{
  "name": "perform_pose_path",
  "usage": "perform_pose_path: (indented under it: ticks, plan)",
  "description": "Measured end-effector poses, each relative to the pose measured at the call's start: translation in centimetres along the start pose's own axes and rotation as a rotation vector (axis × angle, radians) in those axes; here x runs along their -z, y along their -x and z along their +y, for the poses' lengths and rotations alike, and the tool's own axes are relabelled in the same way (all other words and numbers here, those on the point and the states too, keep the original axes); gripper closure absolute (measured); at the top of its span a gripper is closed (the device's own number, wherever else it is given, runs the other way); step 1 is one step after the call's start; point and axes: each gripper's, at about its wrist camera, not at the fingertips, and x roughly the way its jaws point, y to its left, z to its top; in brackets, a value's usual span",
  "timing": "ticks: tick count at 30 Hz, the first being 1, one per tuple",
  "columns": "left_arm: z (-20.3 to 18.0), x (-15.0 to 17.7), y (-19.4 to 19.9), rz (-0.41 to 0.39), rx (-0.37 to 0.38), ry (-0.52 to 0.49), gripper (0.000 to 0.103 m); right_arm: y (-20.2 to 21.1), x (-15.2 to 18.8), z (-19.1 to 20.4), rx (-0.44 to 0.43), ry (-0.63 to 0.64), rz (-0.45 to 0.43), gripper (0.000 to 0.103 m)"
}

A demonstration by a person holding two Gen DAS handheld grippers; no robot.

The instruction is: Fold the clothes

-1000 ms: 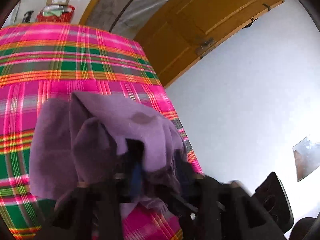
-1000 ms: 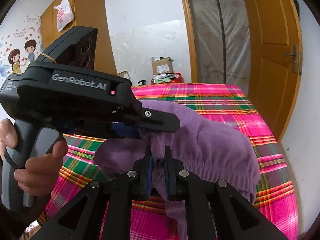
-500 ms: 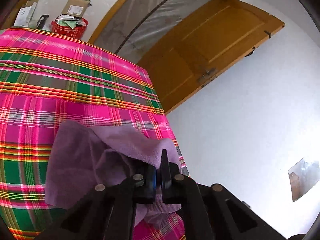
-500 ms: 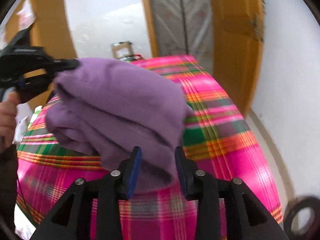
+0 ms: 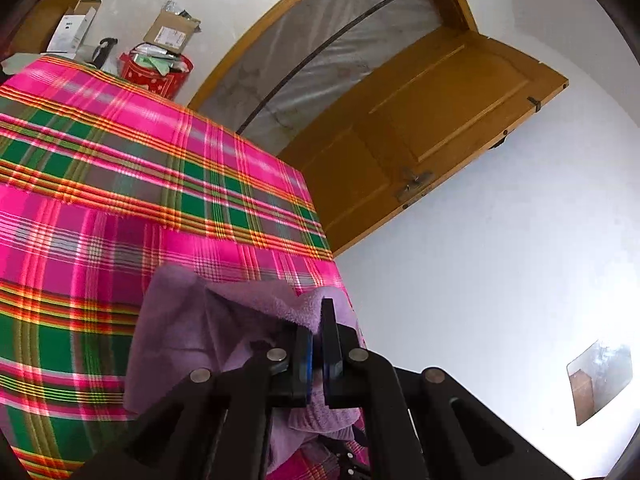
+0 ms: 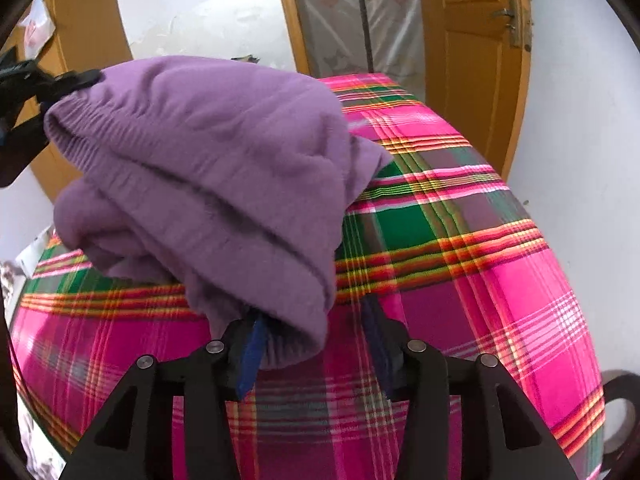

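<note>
Pink-and-green plaid bedding [image 6: 460, 240] covers the bed beside an open wooden door [image 5: 432, 120], where a purple garment [image 6: 208, 176] hangs bunched above it, pinched at its edge by the left tongs [image 5: 318, 344]; the right tongs [image 6: 316, 344], just opening, stand wide around its lower fold.

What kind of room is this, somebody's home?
Most likely a bedroom in a home: a bright pink and green plaid bedspread covers what looks like a bed, beside a brown wooden panelled door, with open cardboard boxes stacked behind.
</note>
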Motion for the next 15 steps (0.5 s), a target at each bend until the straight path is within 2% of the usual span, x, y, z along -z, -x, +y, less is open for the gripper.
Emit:
perform_pose_path:
  ticks: [2, 3, 7, 15]
  plan:
    - [0.2, 0.0, 0.7, -0.013, -0.002, -0.001, 0.1, 0.3, -0.4, -0.2, -0.005, -0.019, -0.019, 0.075]
    - [0.3, -0.1, 1.1, -0.02, -0.004, -0.004, 0.1, 0.6, -0.8, -0.1, -0.002, -0.024, -0.034, 0.089]
    - [0.8, -0.2, 3.0, -0.065, -0.004, 0.006, 0.1, 2.4, -2.4, 1.1, 0.039, 0.001, -0.127, 0.092]
    - [1.9, 0.0, 7.2, -0.144, -0.044, 0.018, 0.1, 4.7, -7.5, 4.5, 0.02, 0.086, -0.279, 0.092]
